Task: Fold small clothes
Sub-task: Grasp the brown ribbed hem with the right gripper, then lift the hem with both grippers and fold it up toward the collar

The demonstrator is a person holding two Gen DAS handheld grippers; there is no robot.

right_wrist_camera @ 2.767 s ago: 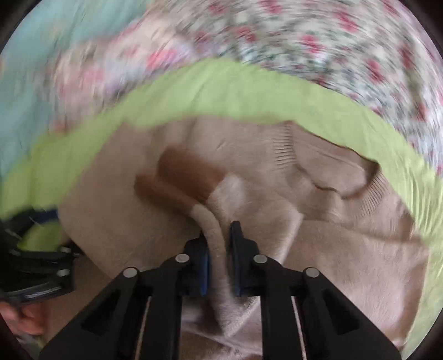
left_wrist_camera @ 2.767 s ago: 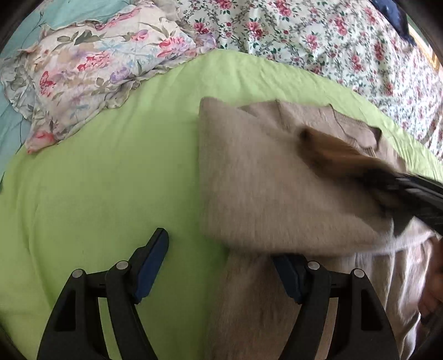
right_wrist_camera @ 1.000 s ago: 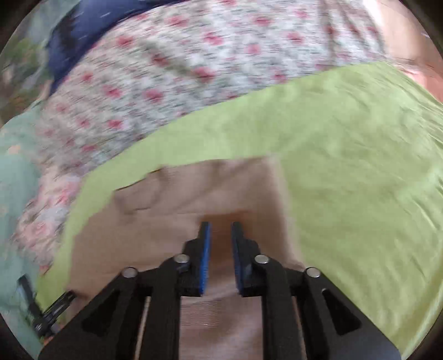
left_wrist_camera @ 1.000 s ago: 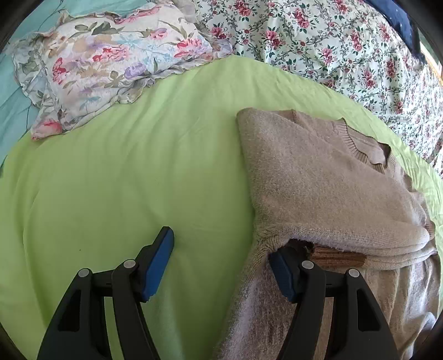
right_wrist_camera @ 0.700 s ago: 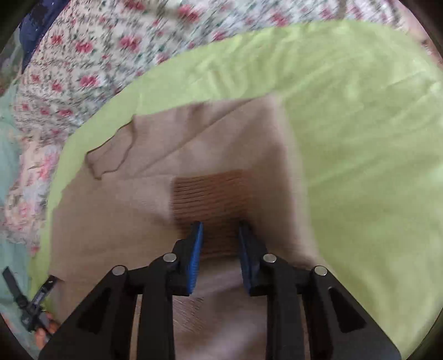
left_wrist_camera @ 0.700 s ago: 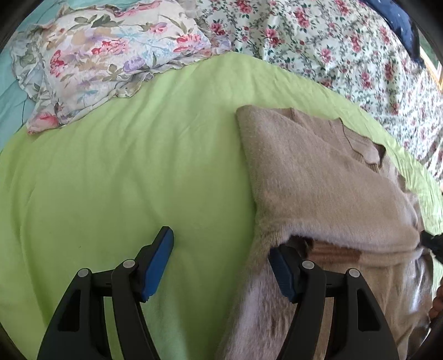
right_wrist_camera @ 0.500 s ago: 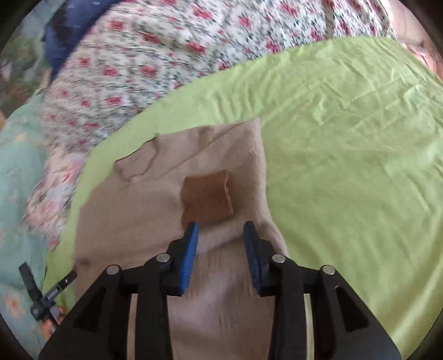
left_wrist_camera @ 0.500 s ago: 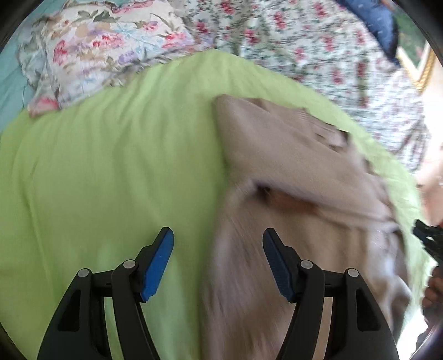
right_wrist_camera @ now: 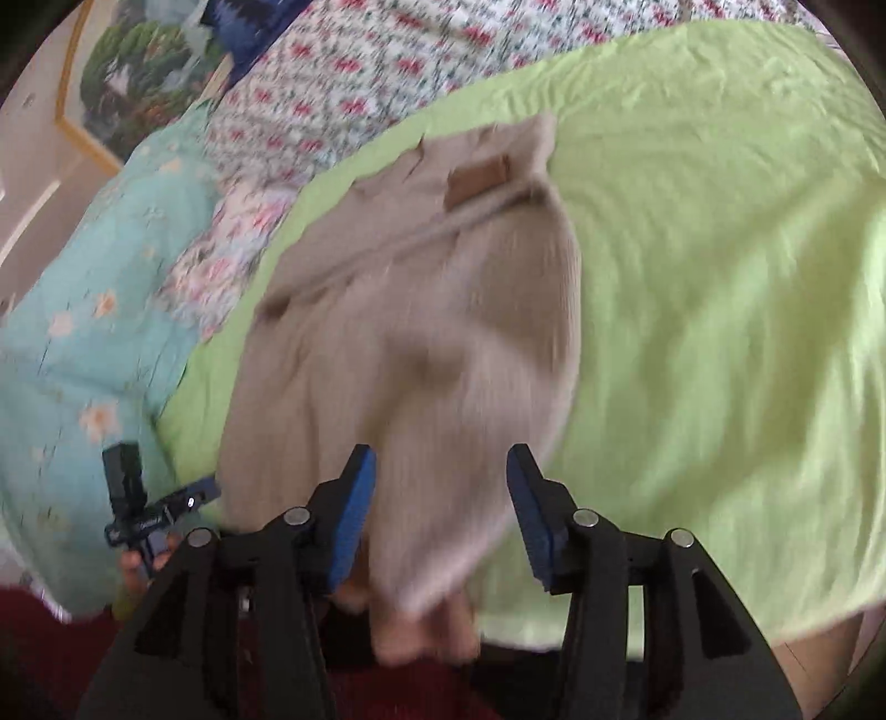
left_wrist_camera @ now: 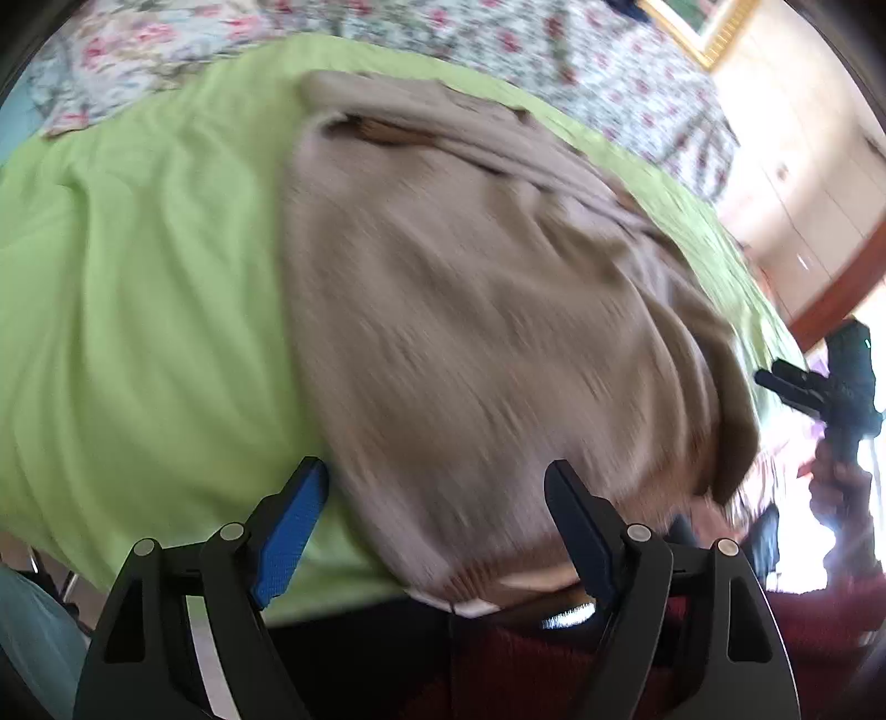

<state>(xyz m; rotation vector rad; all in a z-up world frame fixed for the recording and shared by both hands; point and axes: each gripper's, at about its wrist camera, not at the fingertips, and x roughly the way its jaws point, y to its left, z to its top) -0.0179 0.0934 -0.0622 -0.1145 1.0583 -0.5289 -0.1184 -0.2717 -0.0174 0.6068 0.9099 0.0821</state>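
Note:
A beige knit sweater (left_wrist_camera: pixel 470 310) lies lengthwise on the lime-green sheet (left_wrist_camera: pixel 138 288), both sleeves folded in across the chest. One brown cuff (right_wrist_camera: pixel 479 180) shows near the collar. The hem end reaches the bed's near edge. My left gripper (left_wrist_camera: pixel 437 520) hovers over that hem with its jaws opening; the blurred cloth lies below and between them, not pressed. My right gripper (right_wrist_camera: pixel 443 515) is over the hem's other corner, jaws also opening, pads clear of the cloth. Each gripper shows small in the other's view: the right gripper (left_wrist_camera: pixel 786 385) and the left gripper (right_wrist_camera: pixel 160 515).
A floral pillow (left_wrist_camera: pixel 138 39) and a floral duvet (right_wrist_camera: pixel 343 83) lie at the far side of the bed, with a turquoise cover (right_wrist_camera: pixel 83 343) beside them. A framed picture (right_wrist_camera: pixel 127 83) hangs on the wall. A person's dark red clothing (left_wrist_camera: pixel 554 664) fills the near edge.
Both grippers drew back from the folded sleeves to the hem at the bed's near edge. The right one left the brown cuff lying on the chest, and both sets of jaws widened.

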